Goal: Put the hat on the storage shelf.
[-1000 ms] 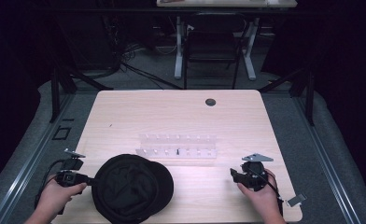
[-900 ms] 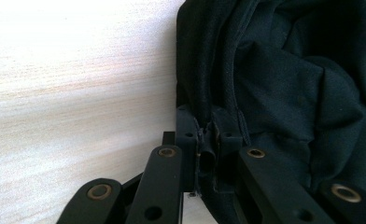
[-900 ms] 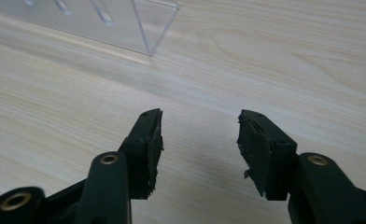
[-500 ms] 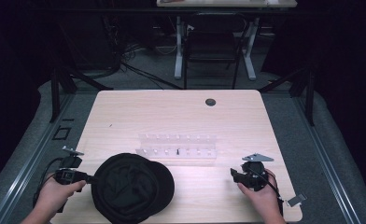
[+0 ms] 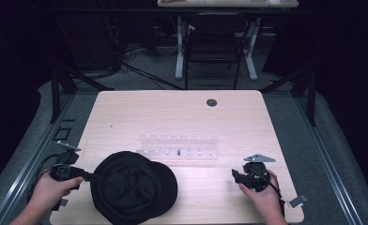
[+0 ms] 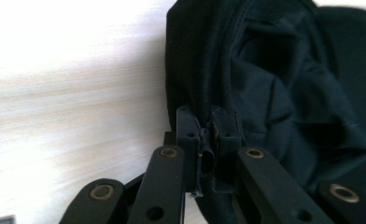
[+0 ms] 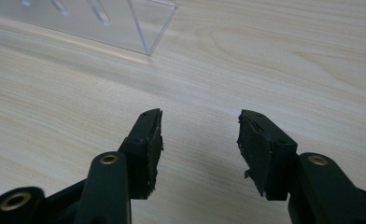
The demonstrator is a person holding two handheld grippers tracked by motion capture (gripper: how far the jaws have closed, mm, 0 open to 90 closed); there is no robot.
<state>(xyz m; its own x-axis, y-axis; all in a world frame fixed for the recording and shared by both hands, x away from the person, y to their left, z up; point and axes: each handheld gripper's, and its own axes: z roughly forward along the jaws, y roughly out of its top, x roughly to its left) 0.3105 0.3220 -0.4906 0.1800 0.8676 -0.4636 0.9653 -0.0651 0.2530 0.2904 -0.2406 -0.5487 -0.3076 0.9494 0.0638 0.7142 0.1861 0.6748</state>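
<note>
The left claw (image 6: pixel 204 140) pinches the rim of the black cap (image 5: pixel 133 187), barely raised off the counter (image 5: pixel 172 117), while the right claw (image 7: pixel 200 144) waits spread and empty, so placing the cap remains.

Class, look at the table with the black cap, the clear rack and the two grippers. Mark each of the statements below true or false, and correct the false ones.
1. The left gripper has its fingers shut on the rim of the black cap. True.
2. The right gripper holds the clear rack. False: its fingers stand open over bare table, with the rack beyond them.
3. The cap lies on top of the rack. False: it is nearer the person than the rack.
4. A small dark round spot sits near the table's far edge. True.
</note>
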